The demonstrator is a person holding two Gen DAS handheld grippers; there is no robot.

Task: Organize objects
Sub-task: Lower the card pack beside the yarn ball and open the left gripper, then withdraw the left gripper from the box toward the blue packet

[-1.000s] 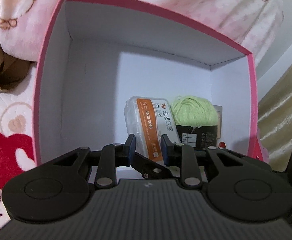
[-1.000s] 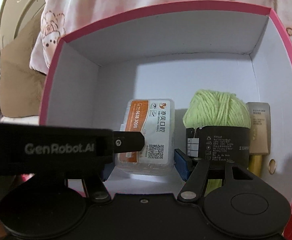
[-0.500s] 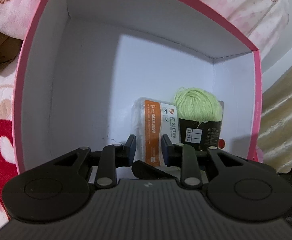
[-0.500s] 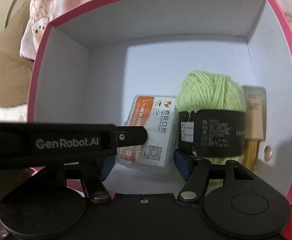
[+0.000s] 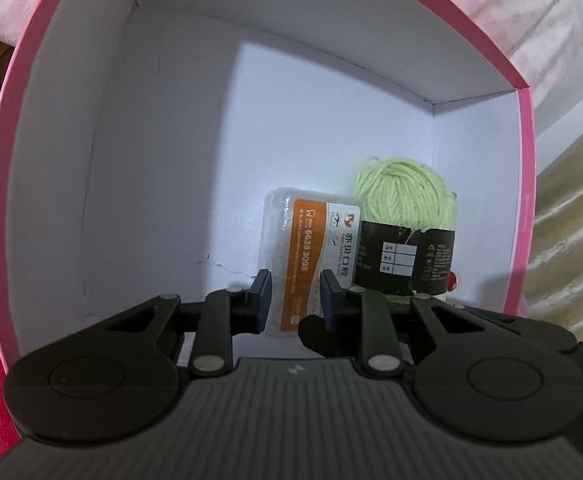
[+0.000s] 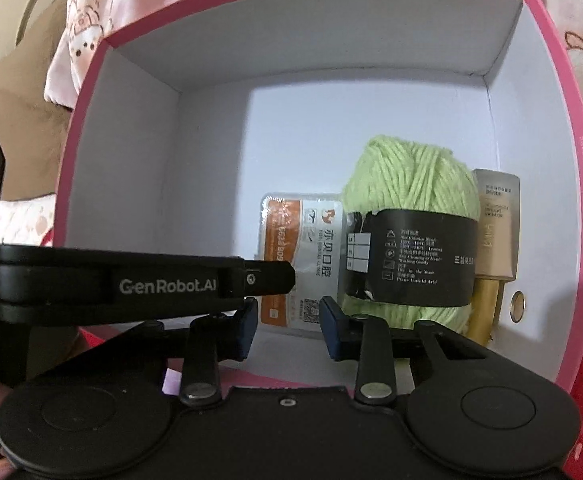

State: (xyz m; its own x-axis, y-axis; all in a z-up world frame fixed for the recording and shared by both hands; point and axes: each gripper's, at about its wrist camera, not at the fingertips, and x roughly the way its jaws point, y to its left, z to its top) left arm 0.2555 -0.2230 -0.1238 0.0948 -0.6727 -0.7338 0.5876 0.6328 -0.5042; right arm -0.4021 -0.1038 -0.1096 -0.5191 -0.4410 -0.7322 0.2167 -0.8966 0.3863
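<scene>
Inside, pink box (image 6: 567, 184) holds three items: one floss packet (image 6: 303, 256); one green yarn ball (image 6: 411, 200); one gold tube (image 6: 495, 232); left tongs (image 5: 294, 292) apart, empty; right tongs (image 6: 289, 328) apart, empty.

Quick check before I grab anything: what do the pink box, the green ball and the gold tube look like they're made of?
Pink box: looks like rigid paperboard, matte white inside, with crisp folded corners. Green ball: soft wound yarn, strands visible, wrapped in a black printed paper band. Gold tube: probably plastic with a satin metallic finish, cap shinier; hard to be sure.
</scene>
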